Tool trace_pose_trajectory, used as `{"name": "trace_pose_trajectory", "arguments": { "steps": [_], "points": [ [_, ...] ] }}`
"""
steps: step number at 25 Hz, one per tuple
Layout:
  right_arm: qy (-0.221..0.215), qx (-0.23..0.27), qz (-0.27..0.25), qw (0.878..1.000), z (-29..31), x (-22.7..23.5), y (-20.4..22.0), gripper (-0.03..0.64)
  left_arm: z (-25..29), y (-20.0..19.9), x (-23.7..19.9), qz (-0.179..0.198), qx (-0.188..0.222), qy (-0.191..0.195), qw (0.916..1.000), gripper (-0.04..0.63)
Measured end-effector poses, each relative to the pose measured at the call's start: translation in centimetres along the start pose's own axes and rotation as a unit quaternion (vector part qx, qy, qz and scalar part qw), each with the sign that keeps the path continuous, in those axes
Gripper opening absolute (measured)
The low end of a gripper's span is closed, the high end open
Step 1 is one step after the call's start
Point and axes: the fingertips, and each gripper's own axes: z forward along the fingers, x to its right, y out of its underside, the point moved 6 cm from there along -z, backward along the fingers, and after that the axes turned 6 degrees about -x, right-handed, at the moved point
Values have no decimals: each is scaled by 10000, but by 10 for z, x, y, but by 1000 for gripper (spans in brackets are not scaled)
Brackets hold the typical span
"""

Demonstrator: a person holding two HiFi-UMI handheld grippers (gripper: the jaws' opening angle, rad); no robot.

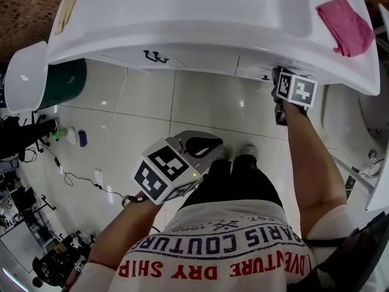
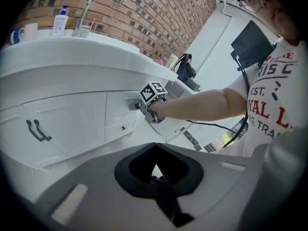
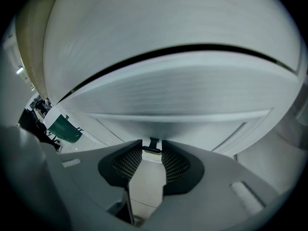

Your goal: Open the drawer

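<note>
Still shut, the drawer (image 3: 192,126) sat flush in the white cabinet front, just under the rim of the tabletop (image 1: 182,17). Its small dark handle (image 3: 153,147) lay between the fingertips of the right tool (image 3: 152,154), bridging the gap from pad to pad, so that tool was closed on the handle at its very tips. The left tool (image 2: 156,176) hung well back from the drawer, close to the person's shirt (image 1: 225,248), with its jaws together and nothing between them.

To the left of the drawer, two dark curved door pulls (image 1: 155,56) stood side by side on the cabinet. Above the drawer and to its right, a pink cloth (image 1: 345,26) lay crumpled on the tabletop. Far left of the drawer, a white pump bottle (image 2: 60,22) stood beside the tap (image 2: 85,4); its label was too small to read. Farther left and lower than the drawer stood a green bin (image 1: 61,81).

The shirt's print read "PARIS COUTUR", "EST." and "DRY SHIP".
</note>
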Motion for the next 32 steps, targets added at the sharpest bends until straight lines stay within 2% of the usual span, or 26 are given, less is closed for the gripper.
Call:
{"name": "trace_pose_trajectory", "arguments": {
  "steps": [7,25,32],
  "points": [
    [74,52,60,9999,-2,-4,8,130,-4,0,-5,65,54,21,10000,-17],
    [199,-295,200,9992,-34,-22,94,130,-11,17,16,255,-68,372,9990,-17],
    [174,-288,191,9993,-43,-26,120,130,-7,23,22,352,-135,460,9982,-17]
  ]
}}
